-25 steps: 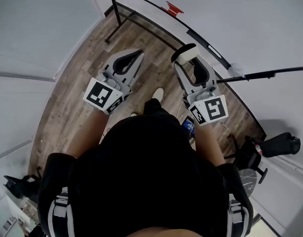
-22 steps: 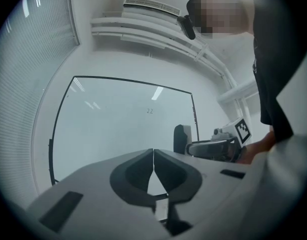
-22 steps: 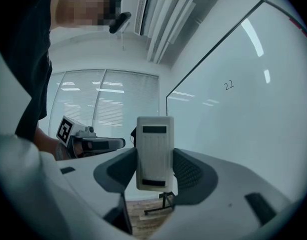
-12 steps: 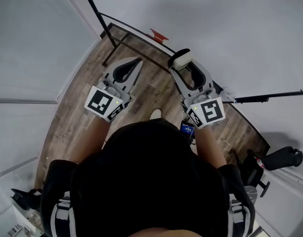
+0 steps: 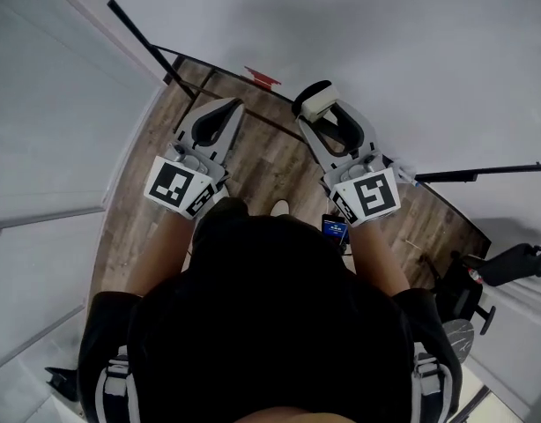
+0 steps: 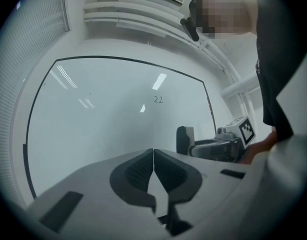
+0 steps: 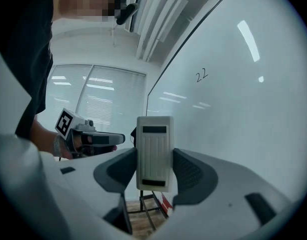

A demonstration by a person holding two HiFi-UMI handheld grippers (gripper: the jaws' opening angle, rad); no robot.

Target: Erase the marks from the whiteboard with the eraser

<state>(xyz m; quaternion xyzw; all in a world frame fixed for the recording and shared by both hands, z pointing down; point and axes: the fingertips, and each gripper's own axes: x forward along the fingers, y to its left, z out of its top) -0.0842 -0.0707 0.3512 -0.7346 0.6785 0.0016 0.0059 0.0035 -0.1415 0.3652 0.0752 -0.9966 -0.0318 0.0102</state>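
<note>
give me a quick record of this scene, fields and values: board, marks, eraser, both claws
whiteboard: upright, mostly clean
marks: a handwritten "22", the only writing in view, not yet erased
eraser: pale ribbed block, upright between the right claw's jaws
right claw: shut on the eraser, which sits below the marks in the right gripper view, not on them
left claw: jaws together, nothing in them
floor: wood planks
</note>
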